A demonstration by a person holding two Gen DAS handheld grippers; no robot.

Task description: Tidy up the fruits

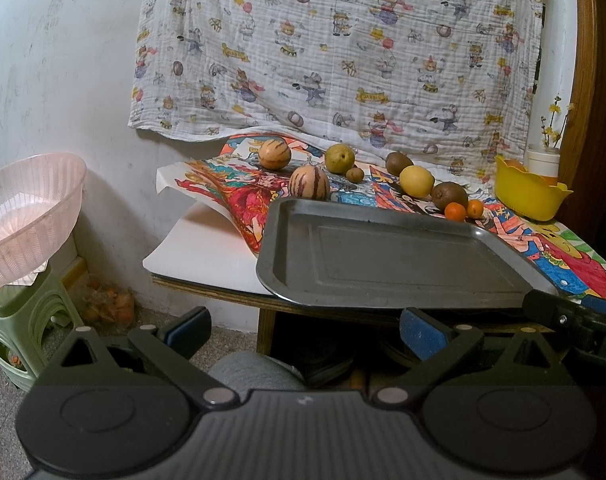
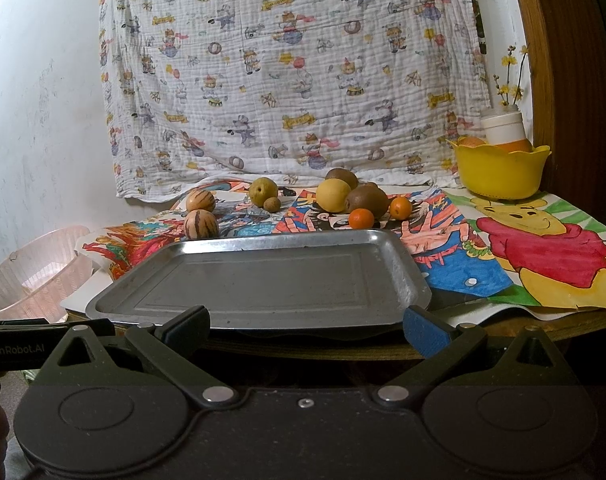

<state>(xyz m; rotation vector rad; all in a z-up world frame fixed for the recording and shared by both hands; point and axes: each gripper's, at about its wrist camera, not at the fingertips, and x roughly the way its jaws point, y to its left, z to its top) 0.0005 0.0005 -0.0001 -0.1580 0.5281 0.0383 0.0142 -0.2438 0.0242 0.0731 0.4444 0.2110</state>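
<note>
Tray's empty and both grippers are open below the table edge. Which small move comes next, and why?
Probably raise the right gripper over the tray toward the near small orange: every fruit still lies behind the tray, and that one sits nearest the right side.

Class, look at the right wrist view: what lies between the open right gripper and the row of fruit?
The metal tray, with nothing on it, lies between the right gripper and the fruit, such as the lemon, in the right wrist view.

The left gripper (image 1: 305,330) and the right gripper (image 2: 307,326) sit level, side by side, jaws spread wide, holding nothing.
</note>
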